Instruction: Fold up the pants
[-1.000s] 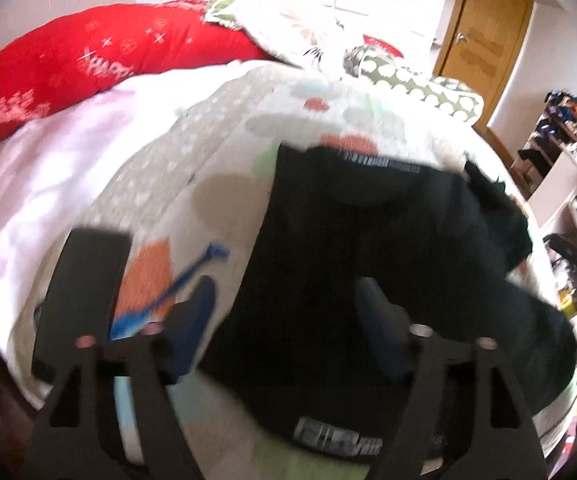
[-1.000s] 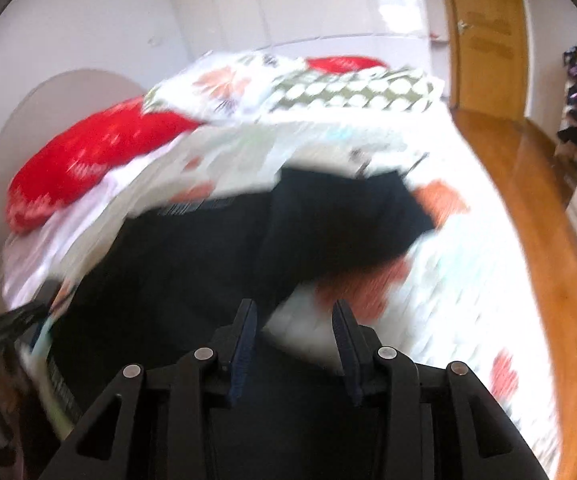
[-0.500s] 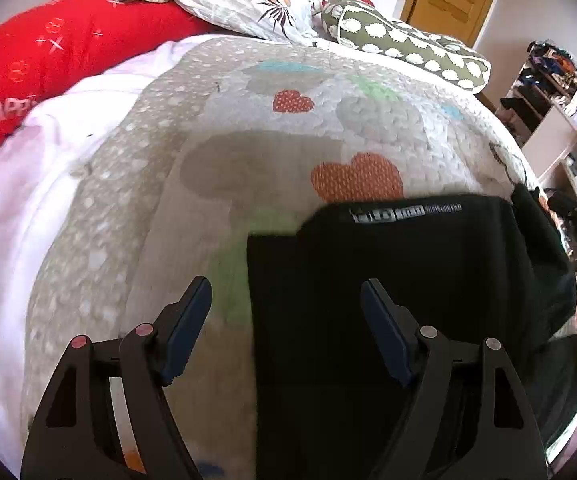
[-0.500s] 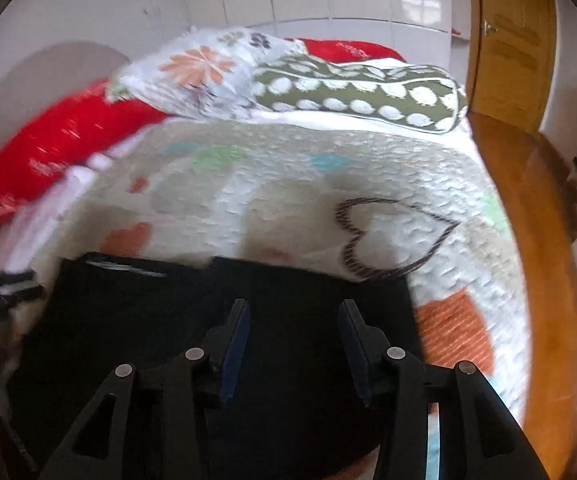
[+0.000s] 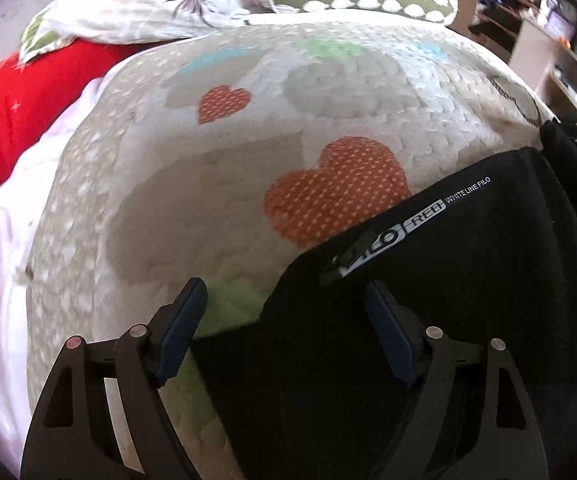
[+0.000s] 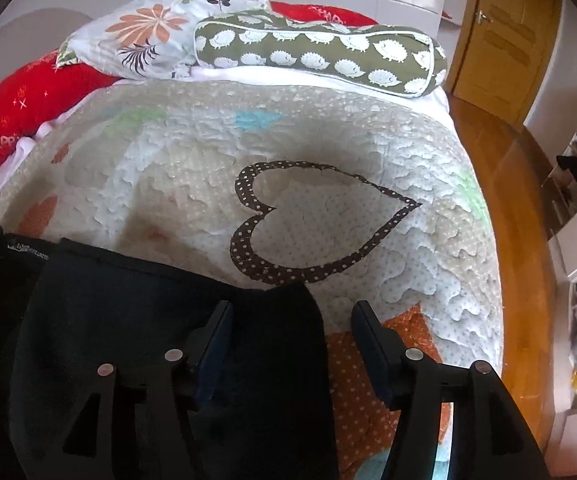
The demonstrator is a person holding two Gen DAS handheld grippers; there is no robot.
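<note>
Black pants (image 5: 468,280) lie folded flat on the quilted bed cover (image 5: 216,168), a white label on the waistband facing up. My left gripper (image 5: 284,332) is open and empty, just above the pants' near left corner. In the right wrist view the pants (image 6: 136,320) fill the lower left. My right gripper (image 6: 292,344) is open and empty, straddling the pants' far right corner; its left finger is over the cloth, its right finger over the quilt.
A red bolster (image 6: 16,96), a floral pillow (image 6: 144,36) and a green hedgehog bolster (image 6: 320,52) lie at the bed's head. A wooden floor (image 6: 508,184) and a door (image 6: 500,32) are at right, with shelves (image 5: 548,40) beyond the bed.
Both grippers have moved from over the bunched pants to the far edge of the flat folded pants. The right gripper's jaws have opened wider. The pants now lie still.
</note>
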